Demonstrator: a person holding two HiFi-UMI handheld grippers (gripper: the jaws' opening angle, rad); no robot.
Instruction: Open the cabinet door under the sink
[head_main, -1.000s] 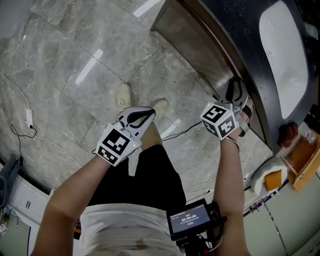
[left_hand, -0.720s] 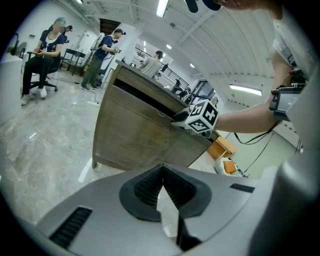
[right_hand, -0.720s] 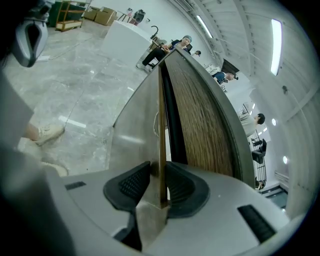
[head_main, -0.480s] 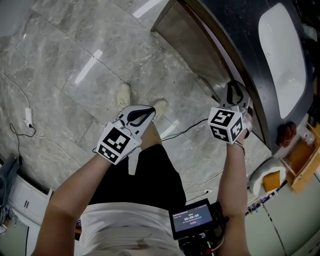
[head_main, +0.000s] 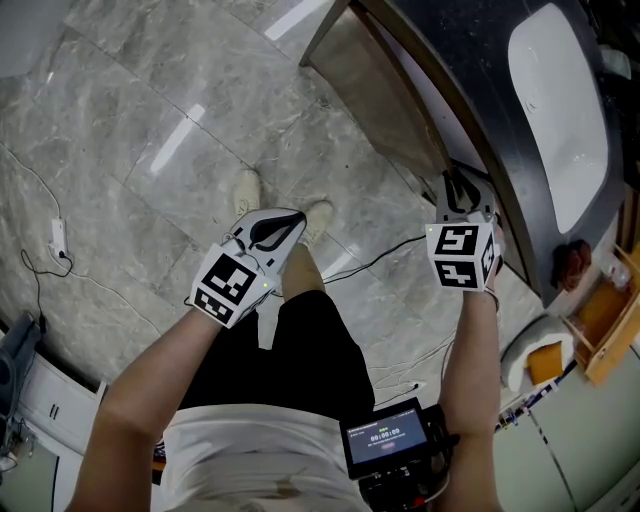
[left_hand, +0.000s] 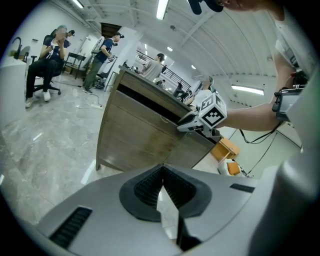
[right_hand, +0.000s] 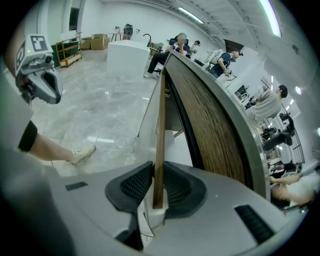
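I find the task begun but not finished. My right gripper (right_hand: 157, 176) stands at the cabinet (head_main: 378, 88) under the sink (head_main: 560, 110), at the right of the scene. Its jaws have just been closing on the free edge of the door (right_hand: 160, 112). The right gripper view shows that thin wooden edge upright and deep between the two jaws. Both appear to bear on it, so I record a grasp on the door. The door already stands off the cabinet front: a gap shows beside it, with pale interior behind. How far it has swung I cannot fix from these views; I judge it ajar rather than open. My left gripper (left_hand: 163, 174) is clenched on nothing, its jaws meeting. It hangs at the left over the floor (head_main: 150, 130), well apart from the cabinet, and has no share in the work. Done, in my judgement: the reach, the grasp on the edge and the first crack of opening. Left to do: swing the door out, away from the cabinet front, until it stands fully open, then release it. Risk noted: the hold is on a narrow edge only. A pull off the line of the hinge arc could let the door slip from the jaws.
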